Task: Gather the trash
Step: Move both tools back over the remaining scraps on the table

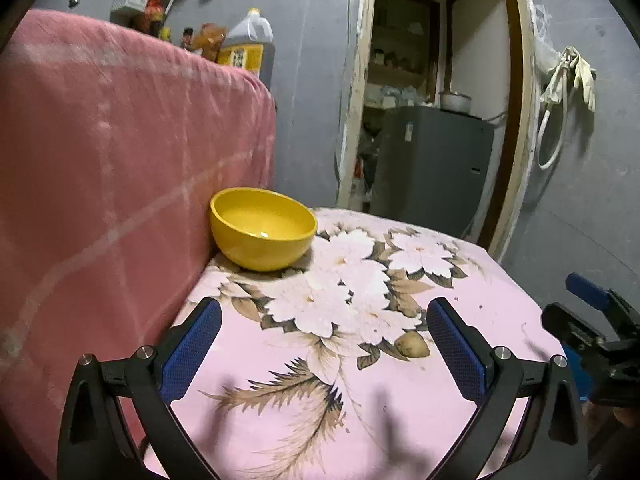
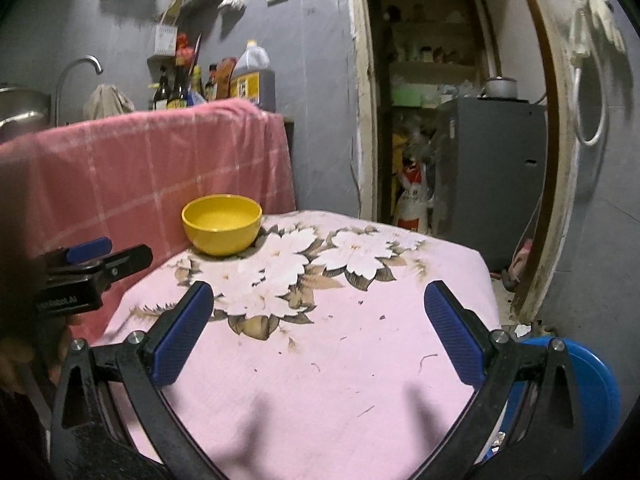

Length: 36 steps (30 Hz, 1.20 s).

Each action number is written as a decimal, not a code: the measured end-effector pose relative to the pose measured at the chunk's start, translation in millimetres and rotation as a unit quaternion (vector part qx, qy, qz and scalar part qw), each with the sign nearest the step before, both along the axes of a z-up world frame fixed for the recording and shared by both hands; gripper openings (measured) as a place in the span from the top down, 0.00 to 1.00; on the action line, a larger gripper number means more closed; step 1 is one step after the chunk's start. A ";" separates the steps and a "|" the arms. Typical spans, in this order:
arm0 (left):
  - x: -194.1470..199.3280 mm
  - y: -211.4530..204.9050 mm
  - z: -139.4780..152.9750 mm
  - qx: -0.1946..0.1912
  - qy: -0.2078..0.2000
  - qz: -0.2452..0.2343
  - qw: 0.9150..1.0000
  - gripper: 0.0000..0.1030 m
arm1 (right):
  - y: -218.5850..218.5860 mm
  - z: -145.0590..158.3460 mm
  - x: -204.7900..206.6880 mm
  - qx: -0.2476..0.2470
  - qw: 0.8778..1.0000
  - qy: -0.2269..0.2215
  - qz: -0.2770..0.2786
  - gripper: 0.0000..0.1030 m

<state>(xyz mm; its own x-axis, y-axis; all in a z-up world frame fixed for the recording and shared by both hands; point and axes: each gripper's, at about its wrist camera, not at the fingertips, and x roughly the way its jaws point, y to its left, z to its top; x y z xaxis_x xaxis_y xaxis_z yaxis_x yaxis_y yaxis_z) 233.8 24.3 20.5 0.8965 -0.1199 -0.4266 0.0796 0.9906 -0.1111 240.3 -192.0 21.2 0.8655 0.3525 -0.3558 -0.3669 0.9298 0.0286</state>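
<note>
Both my tongs spread wide, nothing in either. Left tongs (image 1: 324,344) hang low over the pink flowered cloth on the worktop (image 1: 400,408); right tongs (image 2: 318,332) hover just beside them, over the same cloth. Nearest trash: a small brownish lump (image 1: 412,345), lying on the cloth close inside the right-hand blue pad (image 1: 456,354) of my left tongs, not touching it. Thin dark scraps (image 2: 426,358) scattered on the bare pink cloth near my right tongs. Blue bin (image 2: 588,396) low off the worktop's right edge. Farther back, yellow bowl (image 1: 263,228) upright against the pink checked cloth (image 1: 120,152). Beyond, grey wall, open doorway
</note>
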 end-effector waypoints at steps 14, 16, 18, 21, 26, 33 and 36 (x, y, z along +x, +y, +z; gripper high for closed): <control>15.5 -16.2 -2.3 0.011 0.014 -0.028 0.999 0.02 | -16.5 -7.0 28.1 0.007 1.000 0.011 -0.002 0.00; 22.0 -21.6 -4.6 0.018 0.028 -0.037 0.999 0.02 | -21.0 -8.7 35.0 0.012 1.000 0.017 -0.002 0.00; 31.6 -27.6 -10.1 0.028 0.051 -0.048 0.997 0.03 | -24.8 -10.8 42.6 0.013 1.000 0.027 0.000 0.00; 43.5 -34.6 -18.5 0.036 0.079 -0.067 0.994 0.05 | -30.0 -14.5 55.6 0.015 0.999 0.051 0.003 0.00; 61.4 -50.1 -31.8 0.046 0.128 -0.108 0.985 0.25 | -35.3 -20.8 71.2 0.006 0.997 0.079 0.002 0.00; 80.8 -77.5 -49.8 0.077 0.184 -0.157 0.967 0.54 | -39.3 -31.9 82.6 0.003 0.994 0.113 0.002 0.00; 83.6 -88.4 -53.3 0.104 0.191 -0.169 0.961 0.70 | -39.0 -34.2 84.7 0.004 0.993 0.122 0.004 0.00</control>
